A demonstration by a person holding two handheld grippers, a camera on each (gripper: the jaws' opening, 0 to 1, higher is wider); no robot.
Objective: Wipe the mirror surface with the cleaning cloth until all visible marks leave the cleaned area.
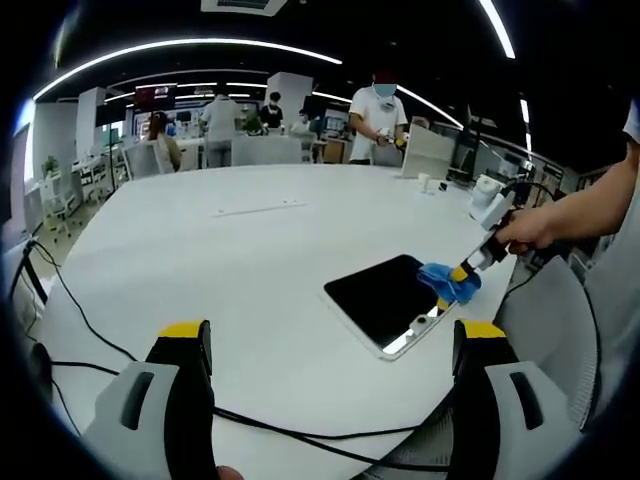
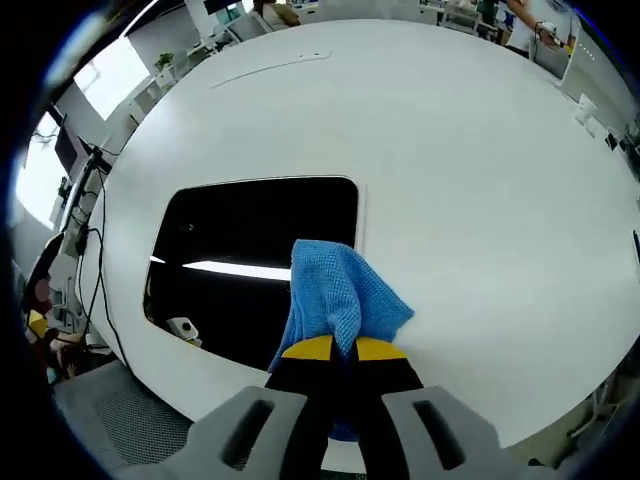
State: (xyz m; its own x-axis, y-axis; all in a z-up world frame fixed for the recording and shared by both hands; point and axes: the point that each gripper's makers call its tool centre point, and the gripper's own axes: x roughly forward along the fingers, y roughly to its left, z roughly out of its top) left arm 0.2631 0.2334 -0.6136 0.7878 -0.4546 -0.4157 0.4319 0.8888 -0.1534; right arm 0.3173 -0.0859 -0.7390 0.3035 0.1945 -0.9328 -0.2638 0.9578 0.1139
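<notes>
A rectangular mirror (image 1: 385, 297) (image 2: 250, 250) lies flat on the white table (image 1: 250, 260) (image 2: 480, 170), dark with a bright light streak reflected in it. My right gripper (image 2: 337, 349) (image 1: 466, 270) is shut on a blue cleaning cloth (image 2: 338, 293) (image 1: 447, 282), which hangs over the mirror's near right edge. A hand holds that gripper at the right of the left gripper view. My left gripper (image 1: 335, 335) stands open above the table's near edge, nothing between its yellow-tipped fingers (image 1: 185, 335), well short of the mirror.
Black cables (image 1: 90, 320) run along the table's near left. A long thin strip (image 1: 258, 209) lies mid-table. Small white items (image 1: 430, 183) sit at the far right edge. Several people stand at desks beyond the table. A mesh chair (image 2: 110, 420) is below the table edge.
</notes>
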